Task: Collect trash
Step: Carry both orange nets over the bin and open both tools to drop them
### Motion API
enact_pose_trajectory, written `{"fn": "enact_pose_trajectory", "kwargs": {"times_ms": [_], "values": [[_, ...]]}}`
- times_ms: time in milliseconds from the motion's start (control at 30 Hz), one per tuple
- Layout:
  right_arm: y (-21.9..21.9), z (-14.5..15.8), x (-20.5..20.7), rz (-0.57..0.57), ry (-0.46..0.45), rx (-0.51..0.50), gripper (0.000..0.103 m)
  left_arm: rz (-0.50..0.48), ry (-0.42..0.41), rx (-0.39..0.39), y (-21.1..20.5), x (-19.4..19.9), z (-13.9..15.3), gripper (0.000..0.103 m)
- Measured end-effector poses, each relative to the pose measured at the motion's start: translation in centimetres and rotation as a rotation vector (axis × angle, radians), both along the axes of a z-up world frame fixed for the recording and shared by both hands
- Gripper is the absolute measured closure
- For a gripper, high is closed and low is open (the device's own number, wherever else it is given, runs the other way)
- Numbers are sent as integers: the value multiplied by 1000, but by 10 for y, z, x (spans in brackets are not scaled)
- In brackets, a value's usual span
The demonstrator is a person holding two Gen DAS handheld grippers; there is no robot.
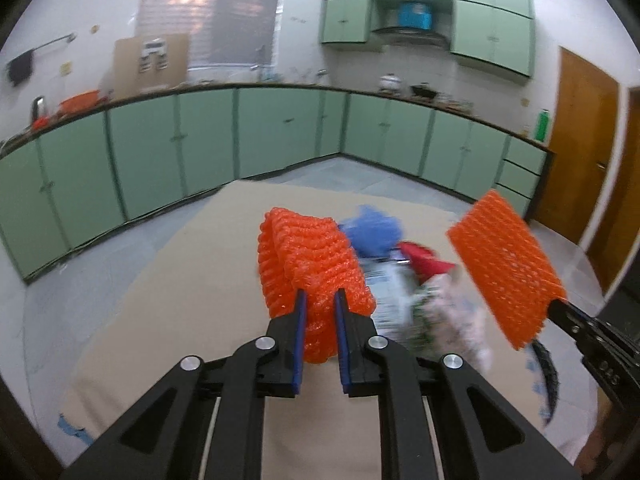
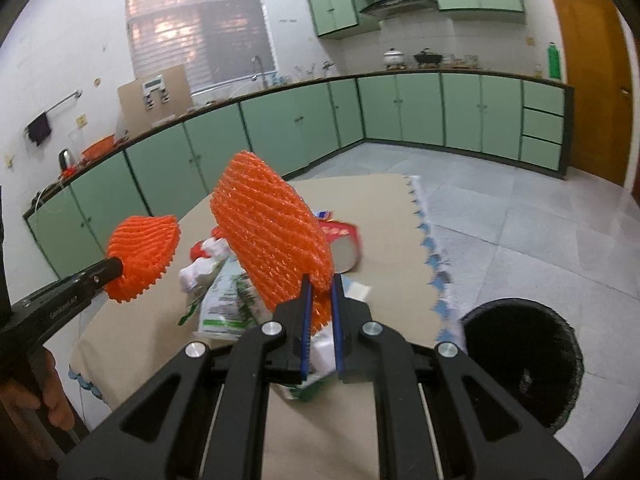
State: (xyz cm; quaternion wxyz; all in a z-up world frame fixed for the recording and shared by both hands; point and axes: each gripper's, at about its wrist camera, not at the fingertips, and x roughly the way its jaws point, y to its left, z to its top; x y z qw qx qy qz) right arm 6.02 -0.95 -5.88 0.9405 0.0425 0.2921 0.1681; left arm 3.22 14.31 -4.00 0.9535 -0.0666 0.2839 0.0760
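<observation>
Grippers each clamp an orange foam net, left gripper (image 1: 320, 300) and right gripper (image 2: 322, 284), raised above table litter, with the black bin (image 2: 520, 364) nearest the right hand's side.

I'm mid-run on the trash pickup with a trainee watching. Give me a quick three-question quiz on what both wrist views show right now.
1. True or false: the left gripper is empty.
2. What does the right gripper hold? A) a blue wrapper B) an orange foam net C) a red carton
3. Fill in: the black bin stands on the floor to the ____ of the table in the right wrist view.

Key: 1. False, it is shut on a folded orange foam net. 2. B, a flat orange foam net. 3. Right; the remaining wrapper pile lies on the table.
</observation>
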Motion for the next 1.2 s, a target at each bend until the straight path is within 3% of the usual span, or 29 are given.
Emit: {"fn": "enact_pose_trajectory", "kwargs": {"times_ms": [267, 467, 833, 1100, 1200], "values": [[-71, 10, -6, -153, -24, -10, 95, -188, -35, -12, -75, 28, 13, 90], [-134, 2, -6, -294, -23, -35, 95, -351, -29, -29, -142, 53, 5, 90], [-226, -54, 8, -505, 59, -48, 95, -592, 52, -44, -261, 111, -41, 90], [-268, -107, 31, -599, 186, -46, 92, -658, 186, -27, -315, 140, -89, 88], [-278, -119, 41, -619, 220, -40, 83, -667, 206, -23, -326, 147, -95, 80]]}}
